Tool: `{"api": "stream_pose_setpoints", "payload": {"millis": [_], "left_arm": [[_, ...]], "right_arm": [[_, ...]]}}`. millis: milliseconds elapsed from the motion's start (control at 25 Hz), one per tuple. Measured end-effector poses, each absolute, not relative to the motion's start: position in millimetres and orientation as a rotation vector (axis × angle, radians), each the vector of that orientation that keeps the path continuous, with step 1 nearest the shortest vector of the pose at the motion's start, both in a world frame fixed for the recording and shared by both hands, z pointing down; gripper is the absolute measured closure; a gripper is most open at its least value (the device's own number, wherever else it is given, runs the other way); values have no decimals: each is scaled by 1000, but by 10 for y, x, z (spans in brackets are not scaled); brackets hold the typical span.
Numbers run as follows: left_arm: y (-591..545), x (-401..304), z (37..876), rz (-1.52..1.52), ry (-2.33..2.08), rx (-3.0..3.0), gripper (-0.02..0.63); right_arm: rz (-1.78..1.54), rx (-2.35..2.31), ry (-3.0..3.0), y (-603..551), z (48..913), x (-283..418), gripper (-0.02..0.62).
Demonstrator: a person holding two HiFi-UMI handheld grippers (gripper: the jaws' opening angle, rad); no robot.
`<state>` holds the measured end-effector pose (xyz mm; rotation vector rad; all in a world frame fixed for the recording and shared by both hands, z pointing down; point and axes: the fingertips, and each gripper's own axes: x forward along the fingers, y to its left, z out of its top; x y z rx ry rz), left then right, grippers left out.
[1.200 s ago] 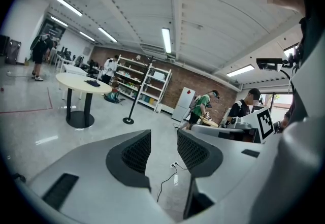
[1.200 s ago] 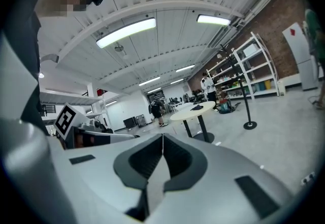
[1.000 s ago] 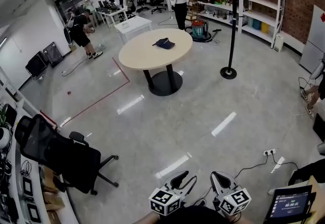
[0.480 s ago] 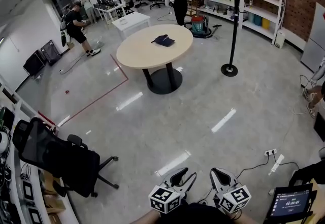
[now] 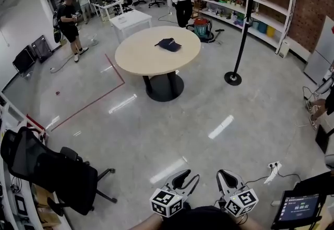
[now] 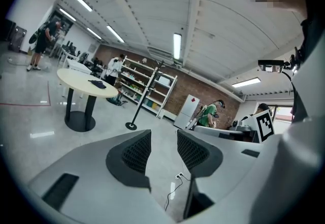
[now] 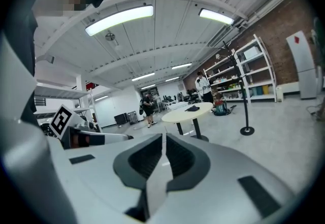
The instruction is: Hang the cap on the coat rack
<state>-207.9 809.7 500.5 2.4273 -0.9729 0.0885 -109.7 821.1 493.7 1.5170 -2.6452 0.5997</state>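
At the far side of the open floor, the cap (image 5: 168, 44) lies on the round table (image 5: 135, 59), a little beyond the tabletop's middle. The rack (image 5: 241, 31), a black pole on a round foot, stands on the floor to the right of the table, apart from it, in front of the shelves (image 5: 271, 10).

Left gripper (image 5: 187, 176) and right gripper (image 5: 226, 173) sit side by side at the bottom edge of the head view, well apart from the table. The cap lies straight ahead and up-frame, nearly in line with the left gripper. The rack lies ahead and a little to the right of the right gripper.

In the left gripper view, the jaws stand apart with only floor between them. In the right gripper view, the jaws are clenched together on nothing.

Judgement: both hands are about equally far from the cap, but the left, already released, is the readier for a pickup. The cap's long axis is too small to read.

Writing: square markers on the cubes (image 5: 166, 204). A tablet (image 5: 296, 208) shows digits too small to read. No brand can be made out on the cap.
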Motion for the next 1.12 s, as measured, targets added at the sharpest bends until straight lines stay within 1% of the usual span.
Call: {"api": "stream_pose_setpoints", "payload": {"millis": [280,400,840,1120], "left_arm": [[7658,-2605,5107,57,-1001,2371,436],[7512,-2714,5092,48,-1006,2363,436],[6905,-2803,5207,99,-1037,2327,435],[6074,-2572,5232,125,-1124,2301,435]], "right_arm": [[622,1431,-2651,7702,4965,-1648,591],[622,1410,-2657,7539,4925,-1775,589],[694,1354,-2691,6899,5040,-1880,590],[715,1264,-2751,6005,5104,-1660,590]]}}
